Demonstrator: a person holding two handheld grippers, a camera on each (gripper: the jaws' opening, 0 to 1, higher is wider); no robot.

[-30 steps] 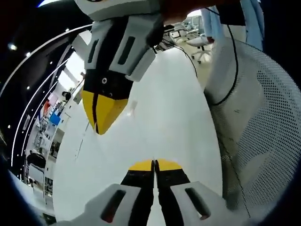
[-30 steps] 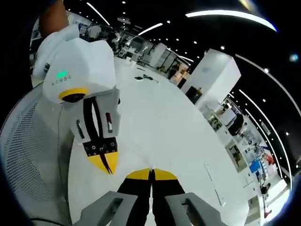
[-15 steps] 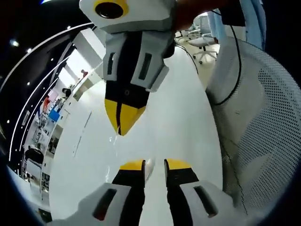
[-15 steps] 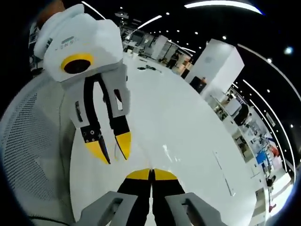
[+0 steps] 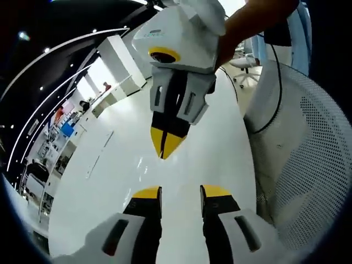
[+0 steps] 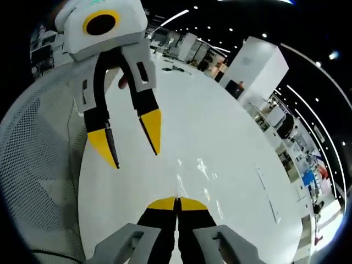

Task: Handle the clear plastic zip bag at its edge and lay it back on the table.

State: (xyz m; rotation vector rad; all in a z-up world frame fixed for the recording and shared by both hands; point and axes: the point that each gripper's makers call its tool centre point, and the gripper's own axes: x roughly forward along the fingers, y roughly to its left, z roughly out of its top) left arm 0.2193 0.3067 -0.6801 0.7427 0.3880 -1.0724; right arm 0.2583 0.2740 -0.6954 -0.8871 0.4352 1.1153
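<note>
While the right gripper (image 6: pixel 177 204) pinches the clear bag (image 6: pixel 192 176), left gripper (image 5: pixel 180 193) fingers gape beside a mesh chair (image 5: pixel 308 159).

Left gripper (image 5: pixel 180 193): jaws parted, yellow tips apart above the white table (image 5: pixel 110 176). Right gripper (image 5: pixel 166 148) enters from above, yellow tips pressed together, held by a hand (image 5: pixel 242 27). White mesh chair (image 5: pixel 308 159) at right.

Clear zip bag (image 6: pixel 192 173), barely visible, edge pinched, over white table (image 6: pixel 231 126)
</note>
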